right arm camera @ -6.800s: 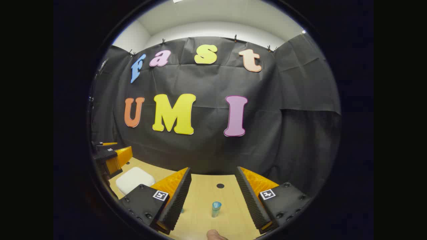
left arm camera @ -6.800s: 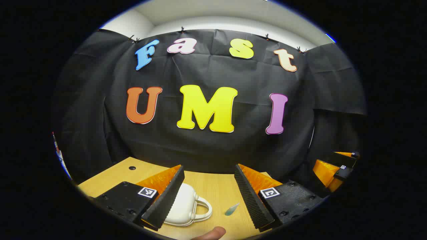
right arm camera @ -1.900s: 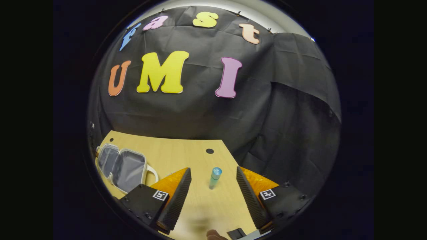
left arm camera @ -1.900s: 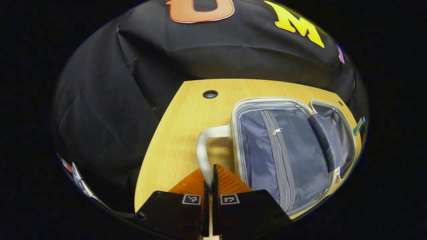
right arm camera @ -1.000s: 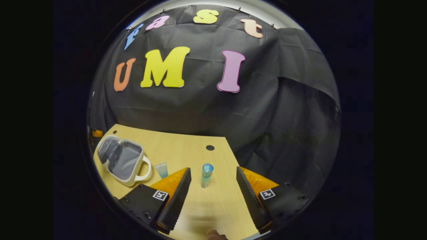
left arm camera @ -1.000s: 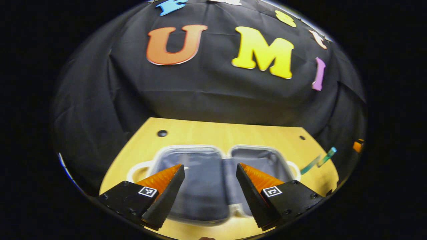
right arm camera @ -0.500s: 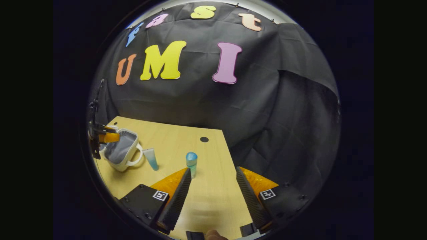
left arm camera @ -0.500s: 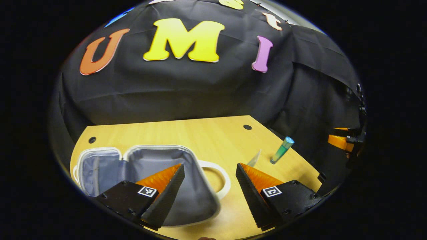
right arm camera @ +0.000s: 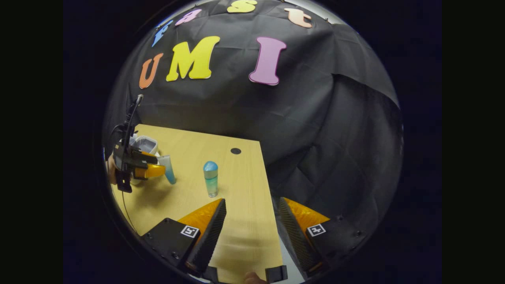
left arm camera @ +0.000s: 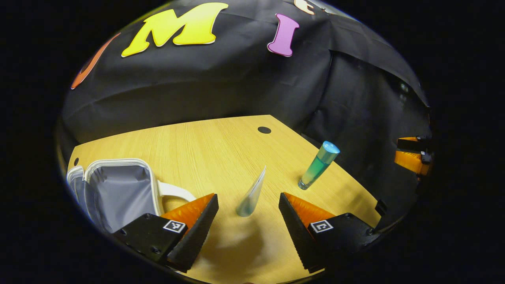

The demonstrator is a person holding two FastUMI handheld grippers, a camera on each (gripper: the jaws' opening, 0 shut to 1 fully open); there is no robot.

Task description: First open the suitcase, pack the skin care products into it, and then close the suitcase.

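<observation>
Left gripper [left arm camera: 247,221]: held low over the wooden table [left arm camera: 213,146], pointing forward and slightly down; fingers spread wide with nothing between them but air and the tube ahead.
Left gripper, seen from the right gripper view [right arm camera: 152,167]: at the far left of the table, a hand [right arm camera: 110,169] behind it, a cable trailing up from its body; its tips sit just beside the tube.
Right gripper [right arm camera: 251,232]: held above the table's right edge, angled down; fingers spread apart, gripping nothing. A fingertip shows at the bottom rim.
Right gripper, seen from the left gripper view [left arm camera: 412,157]: only a part shows at the far right, off the table's edge; how its fingers stand cannot be told from there.
Suitcase [left arm camera: 118,189]: small white case lying open on the left of the table, grey lining showing, white handle toward the left gripper. In the right gripper view it is partly hidden behind the left gripper.
Tube [left arm camera: 251,194]: pale squeeze tube standing cap-down, just ahead of the left gripper's open fingers, not touched. Its flat face shows in the right gripper view, its thin edge in the left.
Bottle [left arm camera: 317,165]: blue-green with a blue cap, upright on the table, right of the tube and apart from it; left of the right gripper's fingers.
Table holes: one dark round hole [left arm camera: 264,129] near the far edge.
</observation>
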